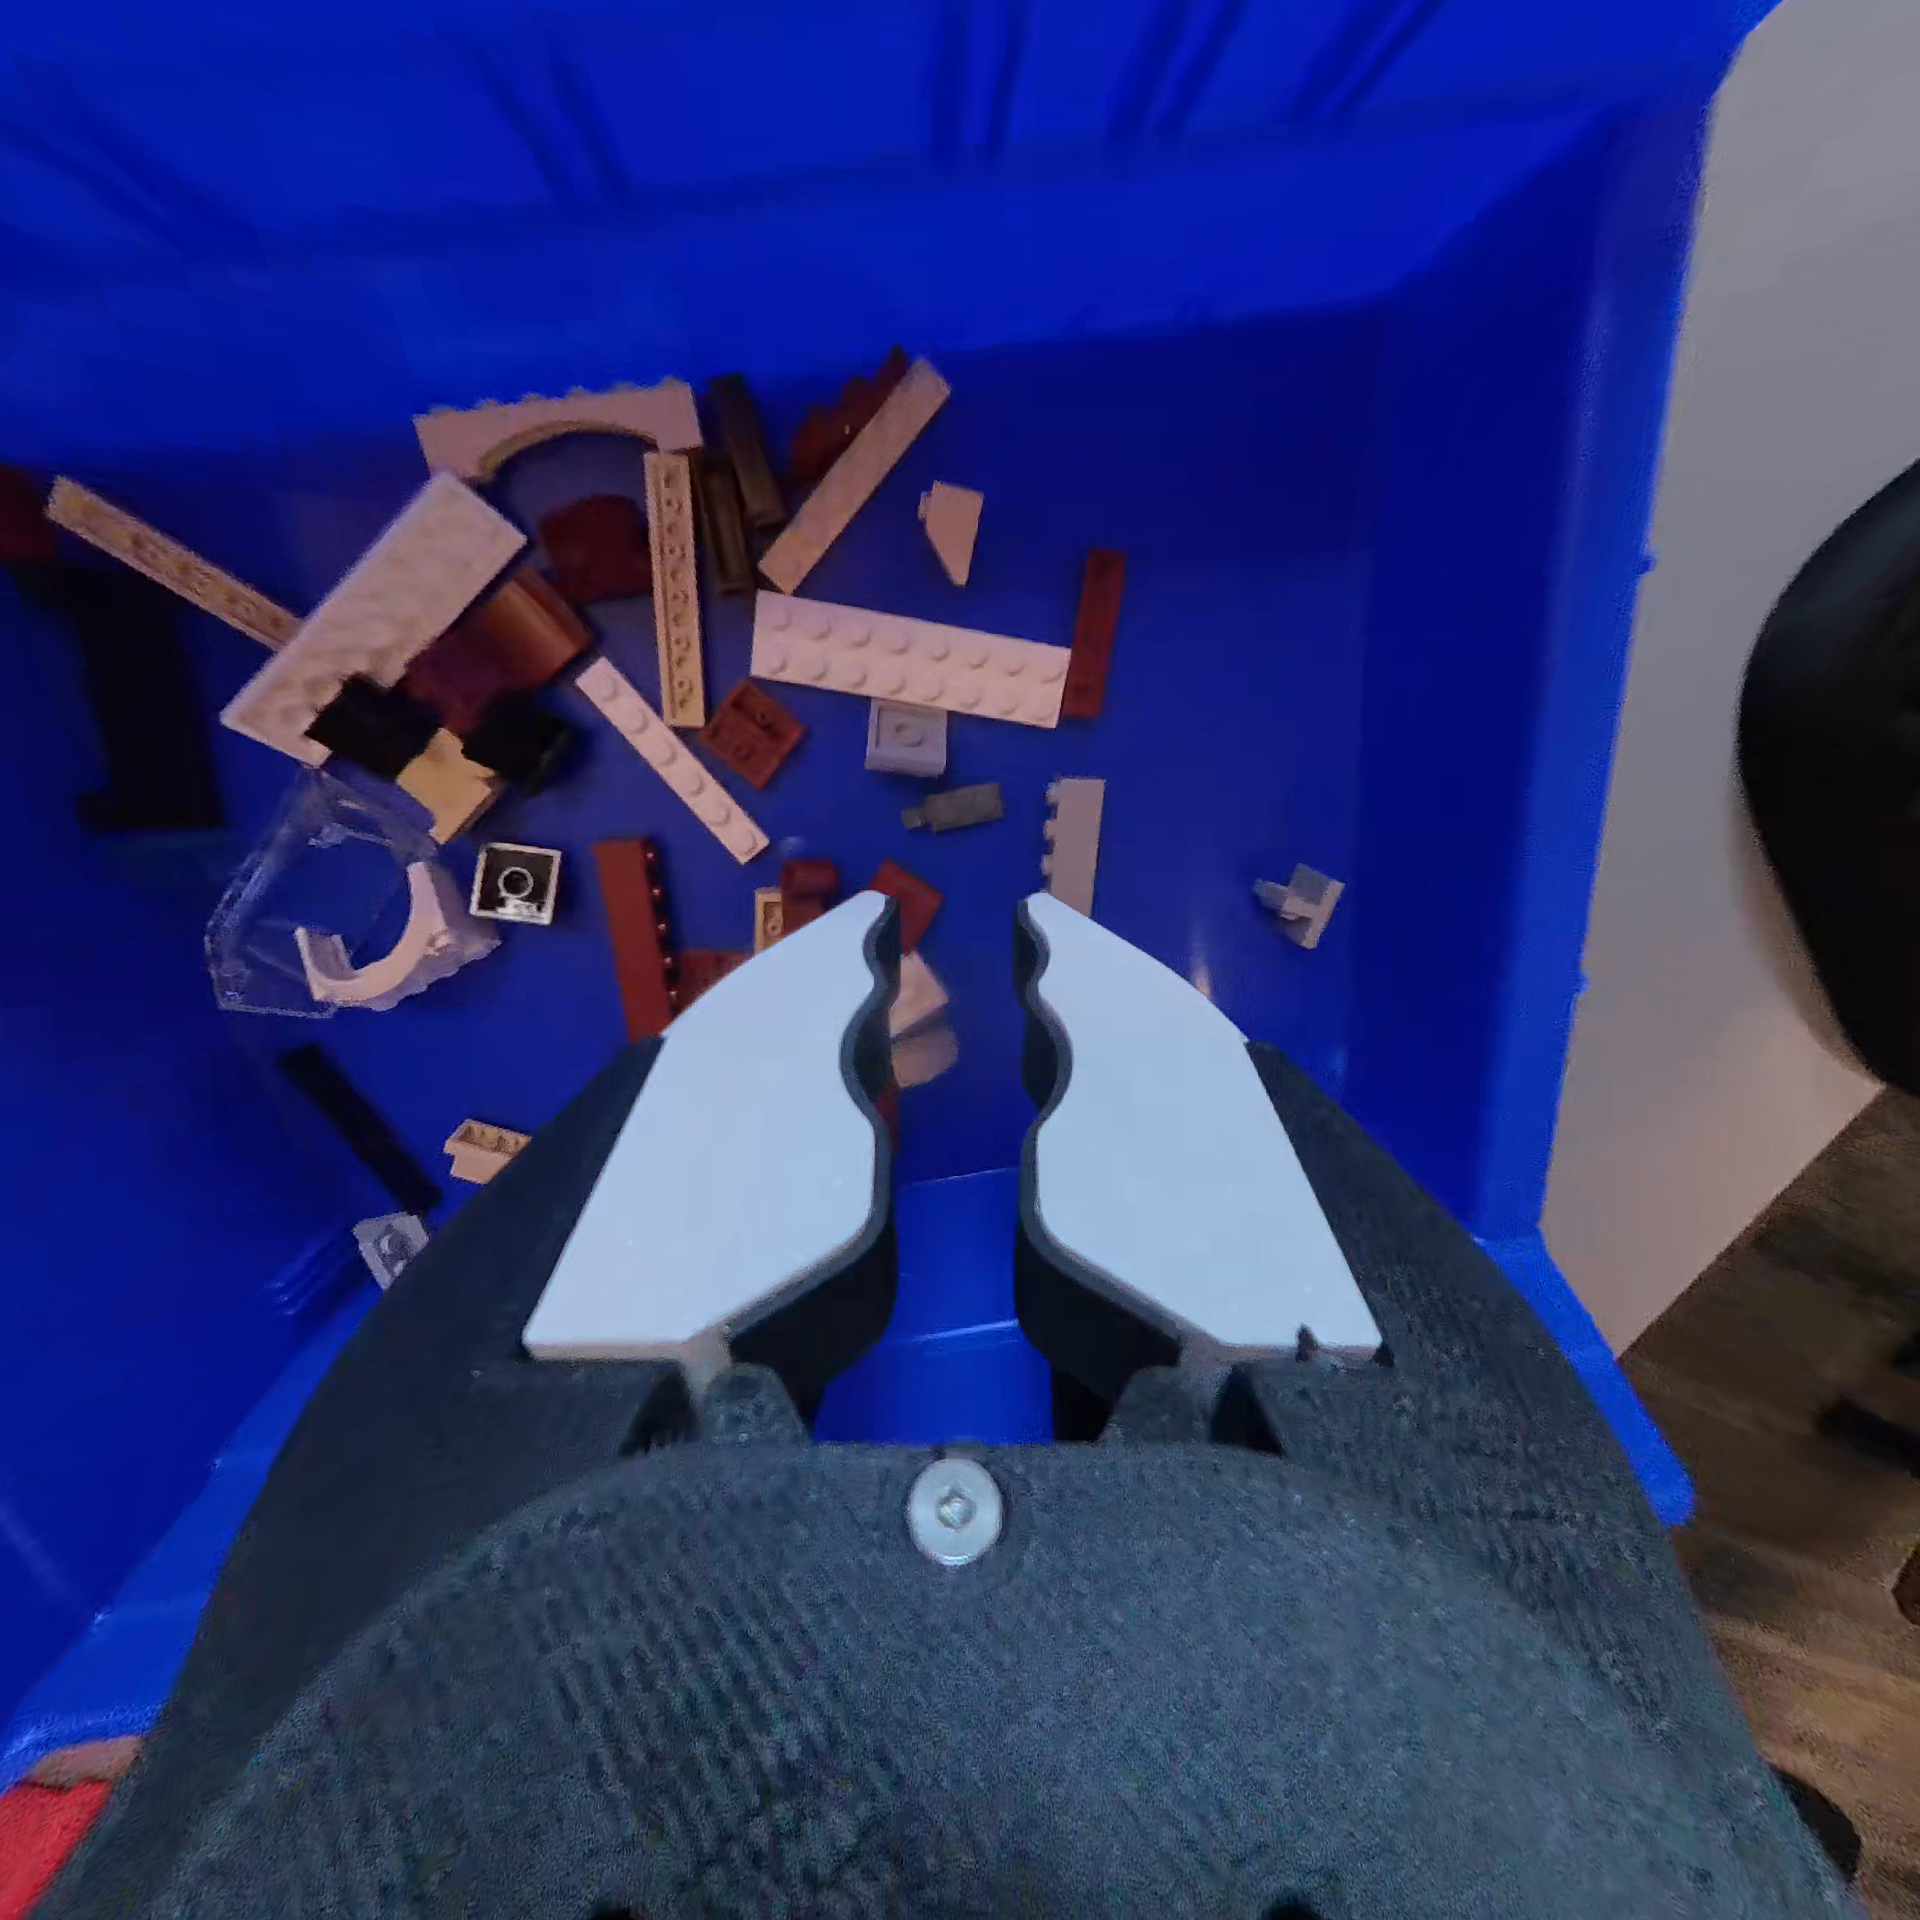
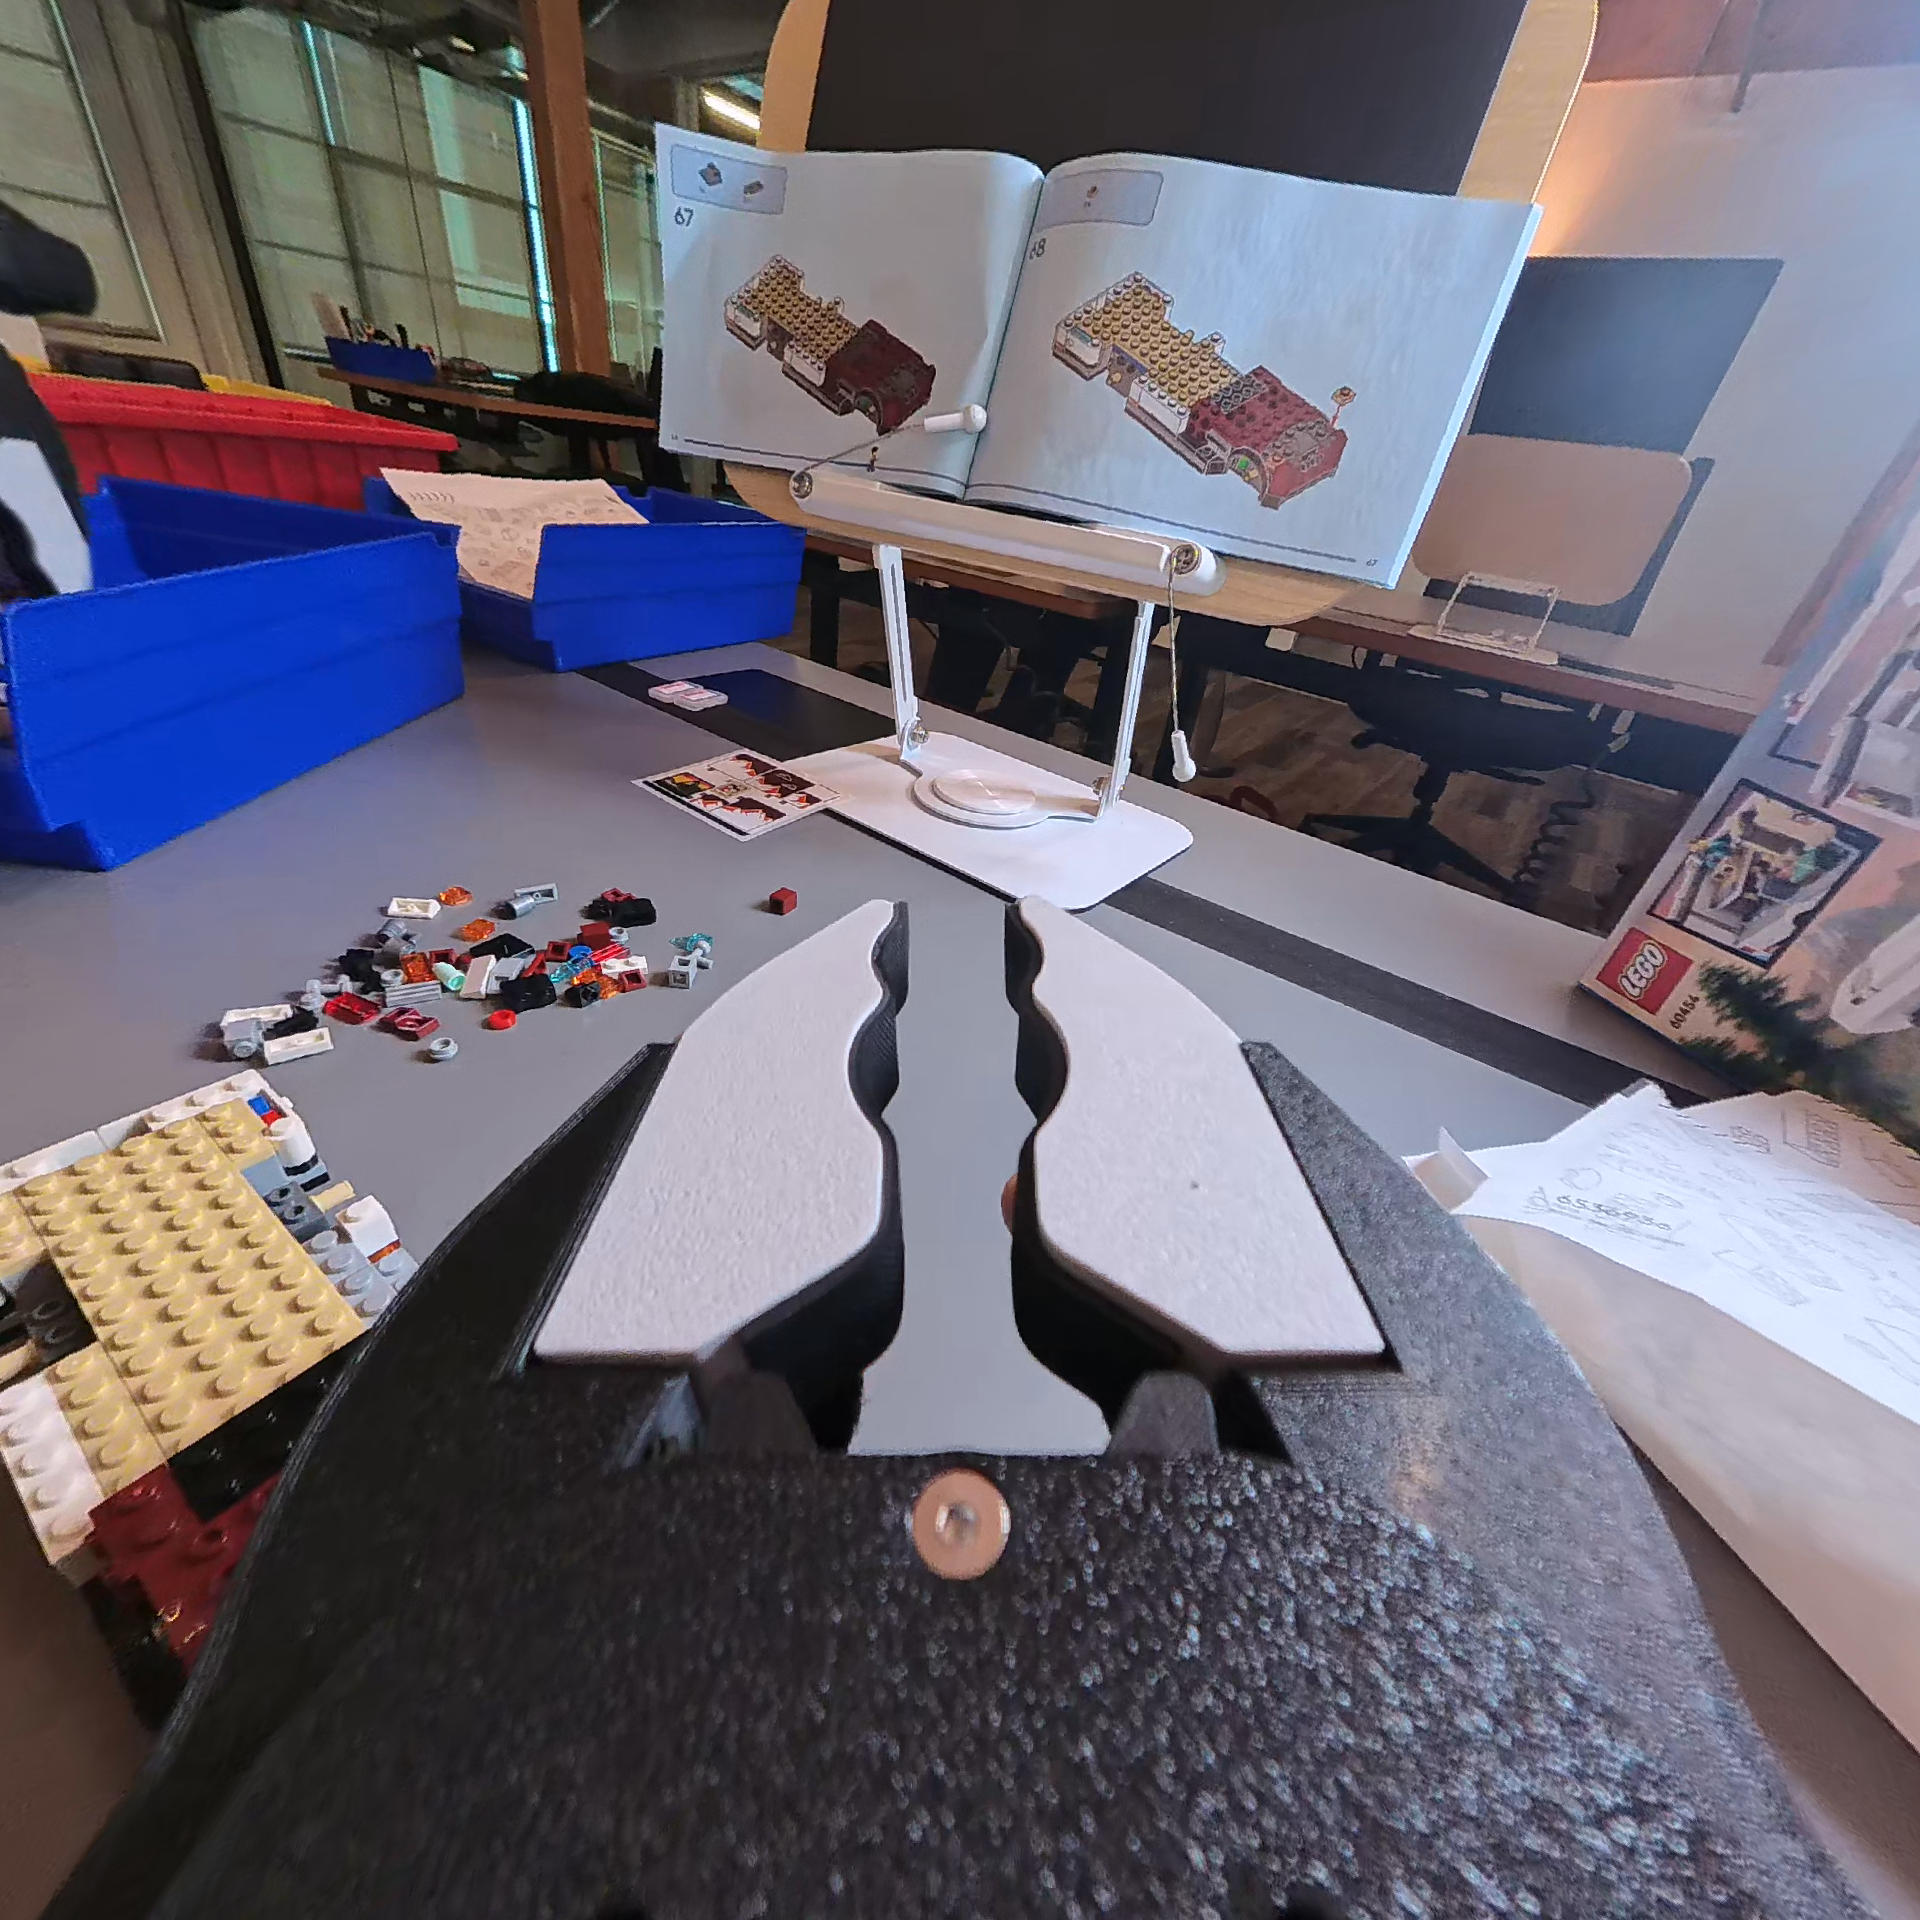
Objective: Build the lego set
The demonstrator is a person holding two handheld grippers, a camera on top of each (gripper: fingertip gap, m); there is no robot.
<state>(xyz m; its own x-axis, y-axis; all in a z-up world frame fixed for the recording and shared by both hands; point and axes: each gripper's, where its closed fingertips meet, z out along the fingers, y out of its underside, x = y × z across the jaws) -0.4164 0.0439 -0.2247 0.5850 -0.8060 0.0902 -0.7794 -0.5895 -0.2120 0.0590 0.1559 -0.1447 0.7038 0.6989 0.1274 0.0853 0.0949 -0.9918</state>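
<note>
The left gripper [image 1: 954, 925] hangs inside the blue bin [image 1: 1455, 623], fingers narrowly parted and holding nothing, above a small pale brick [image 1: 920, 1003] on the bin floor amid some two dozen loose bricks. Closing here could catch a neighbouring dark red plate [image 1: 909, 904] instead. The right gripper [image 2: 954, 925], narrowly parted and empty, hovers over the grey table [image 2: 623, 831] near one open instruction booklet [image 2: 1039, 343].

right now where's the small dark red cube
Right wrist view: the small dark red cube sits alone on the grey table, left of the white stand base, right of the loose-piece pile.
</note>
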